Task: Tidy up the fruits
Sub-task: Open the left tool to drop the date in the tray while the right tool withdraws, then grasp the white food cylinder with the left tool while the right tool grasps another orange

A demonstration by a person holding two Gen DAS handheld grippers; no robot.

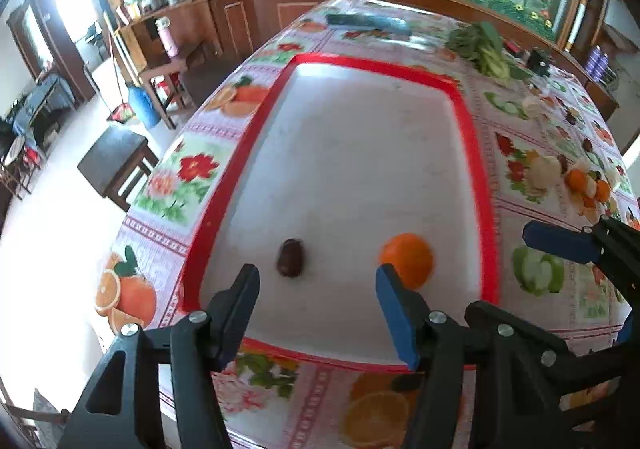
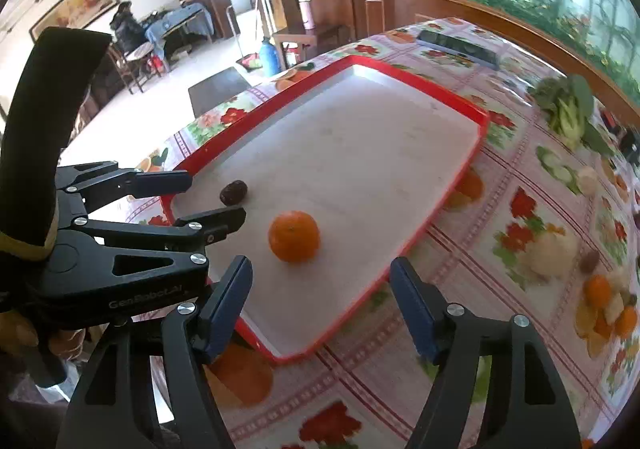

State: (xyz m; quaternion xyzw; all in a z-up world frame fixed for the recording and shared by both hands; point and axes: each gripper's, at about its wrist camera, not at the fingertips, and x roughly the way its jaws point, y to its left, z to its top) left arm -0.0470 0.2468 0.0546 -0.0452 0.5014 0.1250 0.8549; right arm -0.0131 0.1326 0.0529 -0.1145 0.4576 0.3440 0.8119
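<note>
I hold both grippers over the near end of the flat white tray with a raised red rim (image 2: 448, 205), fingers spread wide and empty on each. The left gripper (image 1: 316, 307) frames the small dark brown wrinkled date (image 1: 291, 257), which lies just ahead of and between its fingers; the round orange mandarin (image 1: 408, 259) sits just beyond its blue-padded right finger (image 1: 394, 305), close enough that I cannot tell whether they touch. The right gripper (image 2: 320, 303) hovers over the tray's near edge, the mandarin (image 2: 294, 236) just ahead of its fingers and towards the left one.

The risk, as I judge it: the mandarin is round and free on a smooth tray floor, so a nudge from that left finger could roll it away. The date is small and may slip out of a wide closing grip.

The tray holds only these two fruits. More loose fruit (image 2: 604, 305) lies on the floral-cloth surface (image 2: 480, 289), well right of my right fingers.
</note>
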